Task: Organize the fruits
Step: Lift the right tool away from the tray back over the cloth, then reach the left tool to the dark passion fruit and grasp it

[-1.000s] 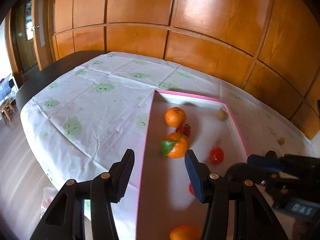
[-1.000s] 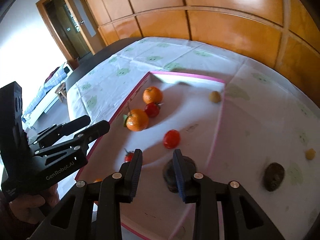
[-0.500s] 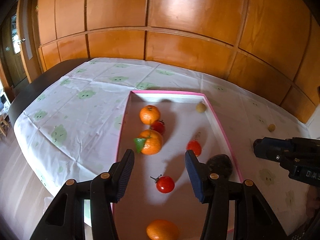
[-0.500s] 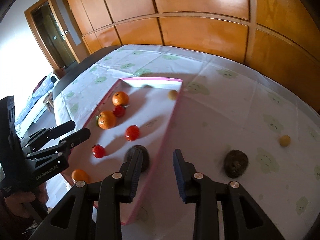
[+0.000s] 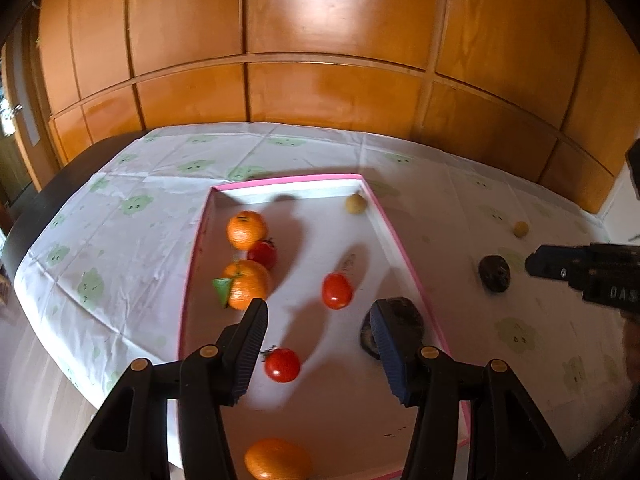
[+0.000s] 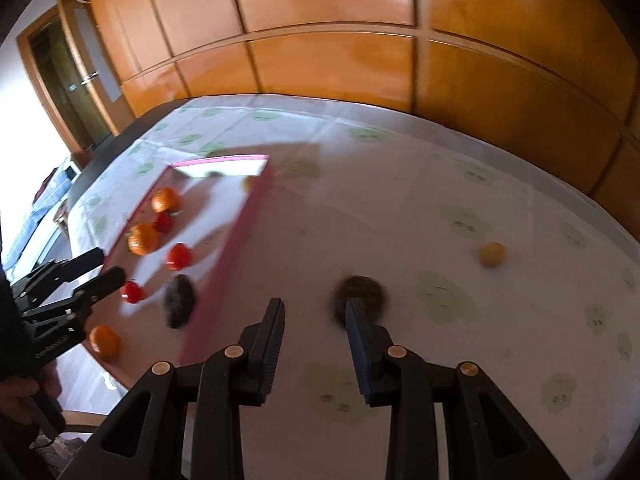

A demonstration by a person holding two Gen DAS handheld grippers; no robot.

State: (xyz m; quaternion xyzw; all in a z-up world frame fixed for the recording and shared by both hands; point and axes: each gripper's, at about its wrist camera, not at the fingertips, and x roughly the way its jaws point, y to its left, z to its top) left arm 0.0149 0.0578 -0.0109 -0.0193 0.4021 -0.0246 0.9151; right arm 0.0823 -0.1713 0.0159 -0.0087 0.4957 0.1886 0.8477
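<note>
A pink-rimmed tray point(image 5: 288, 181) holds three oranges, one of them point(image 5: 247, 290) with a green leaf, three tomatoes, a small yellow fruit point(image 5: 355, 203) and a dark rough fruit point(image 5: 400, 320). My left gripper point(image 5: 318, 312) hangs open and empty above the tray's near half, with one tomato point(image 5: 282, 364) on the floor below it. My right gripper point(image 6: 316, 320) is over the tablecloth right of the tray, its fingers apart with nothing between them. A second dark fruit point(image 6: 360, 292) lies just past its right finger. A small yellow fruit point(image 6: 492, 254) sits farther right.
A white tablecloth point(image 5: 120, 248) with green prints covers the dark table. A wood-panelled wall point(image 5: 320, 92) stands close behind it. The table edge and floor fall away at the left point(image 5: 36, 380). A doorway point(image 6: 68, 80) is at the far left.
My right gripper has left the tray and travelled right across the cloth to the second dark fruit; the first dark fruit stays in the tray. My left gripper has shifted right over the tray.
</note>
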